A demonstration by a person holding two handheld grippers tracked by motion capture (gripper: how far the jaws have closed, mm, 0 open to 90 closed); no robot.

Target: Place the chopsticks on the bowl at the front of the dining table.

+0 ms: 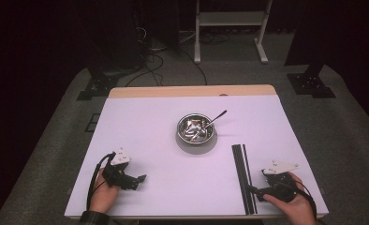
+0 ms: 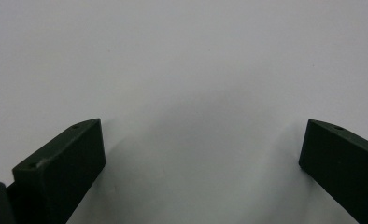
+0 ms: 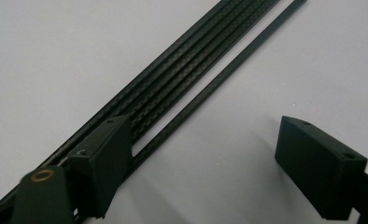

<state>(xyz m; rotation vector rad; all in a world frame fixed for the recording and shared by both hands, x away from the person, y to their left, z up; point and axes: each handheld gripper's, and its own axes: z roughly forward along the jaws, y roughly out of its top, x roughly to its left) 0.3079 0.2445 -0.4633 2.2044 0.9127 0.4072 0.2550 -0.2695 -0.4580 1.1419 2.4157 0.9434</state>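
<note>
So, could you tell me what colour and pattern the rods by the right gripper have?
The rods are black with a fine woven texture, clearest in the right gripper view.

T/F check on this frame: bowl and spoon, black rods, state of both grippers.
1. The metal bowl holds a spoon. True.
2. The black rods lie left of the bowl. False: they lie to its right, near the right gripper.
3. The left gripper is open over bare table. True.
4. The right gripper is shut on a rod. False: its jaws stand wide apart, one over the rods.
5. The bowl sits at the table's near edge. False: it sits about mid-table.
</note>
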